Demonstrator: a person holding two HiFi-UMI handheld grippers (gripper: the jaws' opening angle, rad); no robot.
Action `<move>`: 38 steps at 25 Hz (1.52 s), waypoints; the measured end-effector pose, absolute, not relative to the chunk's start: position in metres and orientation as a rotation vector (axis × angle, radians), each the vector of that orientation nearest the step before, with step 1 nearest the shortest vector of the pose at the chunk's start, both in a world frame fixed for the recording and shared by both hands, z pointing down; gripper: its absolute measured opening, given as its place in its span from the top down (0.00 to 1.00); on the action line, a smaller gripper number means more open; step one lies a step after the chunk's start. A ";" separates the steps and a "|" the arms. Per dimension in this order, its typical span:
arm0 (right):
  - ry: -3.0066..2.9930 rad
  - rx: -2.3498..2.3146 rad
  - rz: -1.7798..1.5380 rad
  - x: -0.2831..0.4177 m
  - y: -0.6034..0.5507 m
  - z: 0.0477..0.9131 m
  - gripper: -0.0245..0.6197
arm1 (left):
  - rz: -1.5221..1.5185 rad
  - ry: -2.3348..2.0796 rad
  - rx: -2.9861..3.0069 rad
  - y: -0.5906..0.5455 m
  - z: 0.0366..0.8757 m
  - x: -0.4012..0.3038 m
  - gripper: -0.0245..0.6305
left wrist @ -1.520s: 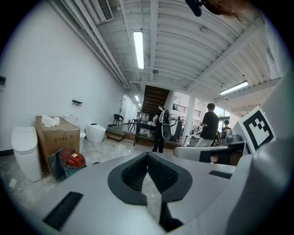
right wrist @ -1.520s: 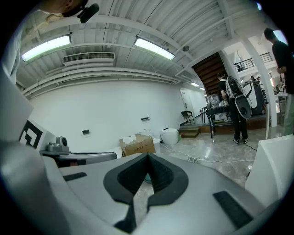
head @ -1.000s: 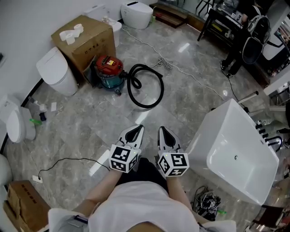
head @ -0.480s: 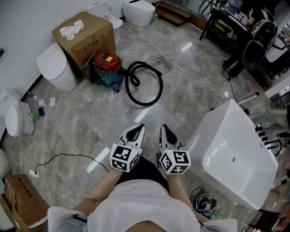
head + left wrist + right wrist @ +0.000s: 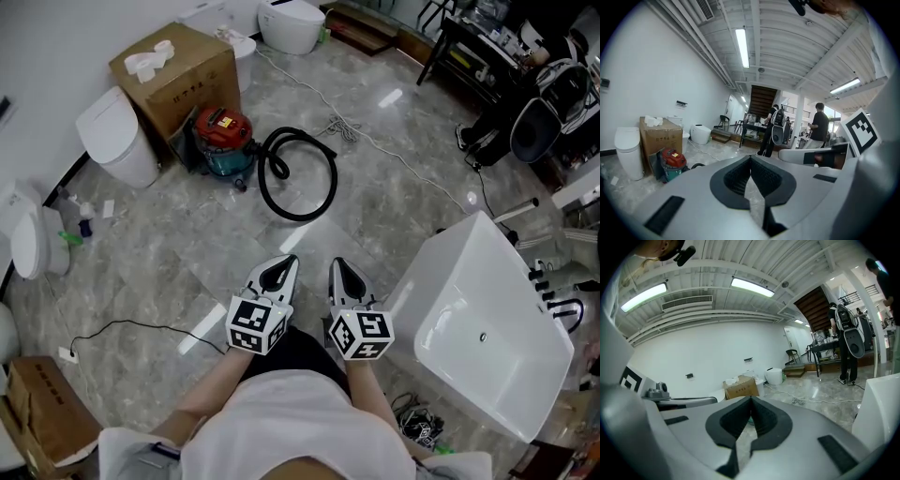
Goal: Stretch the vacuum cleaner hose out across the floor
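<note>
Grey marbled floor tiles [image 5: 178,253] fill the room, with a white wall along the left. At the bottom of the head view the left claw [image 5: 285,263] and the right claw [image 5: 338,264] are held side by side, slightly apart, low in front of the person's white shirt [image 5: 295,422]. Each gripper view shows its dark ribbed pads pressed together with nothing pinched between them. Both claws point ahead over bare floor. Well apart from them, further ahead, the black ribbed vacuum cleaner hose [image 5: 298,218] lies coiled in one round loop on the tiles, and one end runs to the red-lidded teal canister vacuum cleaner [image 5: 223,141] at the loop's left. That canister stands just beside a brown cardboard box [image 5: 183,80], and a white toilet with its lid closed [image 5: 117,141] sits left of the box. A white cord [image 5: 394,155] trails over the floor beyond the loop. Near the right claw, on its right, stands a white rectangular bathtub [image 5: 497,281]. A thin black cable [image 5: 141,325] curls across the tiles left of the left claw.
</note>
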State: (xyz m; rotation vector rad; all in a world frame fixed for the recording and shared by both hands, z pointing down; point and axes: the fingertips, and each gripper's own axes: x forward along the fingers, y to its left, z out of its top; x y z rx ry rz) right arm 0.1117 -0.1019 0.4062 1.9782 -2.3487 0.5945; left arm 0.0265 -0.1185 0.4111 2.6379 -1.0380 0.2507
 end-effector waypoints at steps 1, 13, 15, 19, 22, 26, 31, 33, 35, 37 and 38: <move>-2.347 1.977 0.595 0.113 -0.104 0.407 0.94 | 0.252 -1.038 2.637 -0.121 0.412 0.028 0.95; -2.294 2.003 0.638 0.146 -0.154 0.426 0.94 | 0.269 -0.992 2.637 -0.181 0.427 0.062 0.95; -2.284 2.010 0.658 0.153 -0.167 0.429 0.94 | 0.271 -0.984 2.637 -0.196 0.428 0.070 0.95; -2.269 2.021 0.676 0.164 -0.201 0.433 0.94 | 0.285 -0.956 2.639 -0.233 0.431 0.085 0.95; -2.260 2.027 0.685 0.176 -0.231 0.435 0.94 | 0.302 -0.930 2.643 -0.266 0.434 0.099 0.95; -2.262 2.037 0.694 0.194 -0.280 0.431 0.94 | 0.310 -0.909 2.660 -0.315 0.429 0.116 0.95; -2.284 2.018 0.684 0.201 -0.344 0.423 0.94 | 0.304 -0.925 2.651 -0.380 0.423 0.123 0.95; -2.287 2.004 0.679 0.204 -0.367 0.421 0.94 | 0.294 -0.933 2.643 -0.404 0.422 0.125 0.95; -2.287 1.994 0.670 0.206 -0.387 0.422 0.94 | 0.284 -0.938 2.636 -0.427 0.423 0.127 0.95; -2.281 1.992 0.658 0.209 -0.407 0.422 0.94 | 0.271 -0.939 2.632 -0.449 0.425 0.130 0.95; -2.277 1.993 0.651 0.212 -0.416 0.423 0.94 | 0.263 -0.937 2.633 -0.460 0.426 0.132 0.95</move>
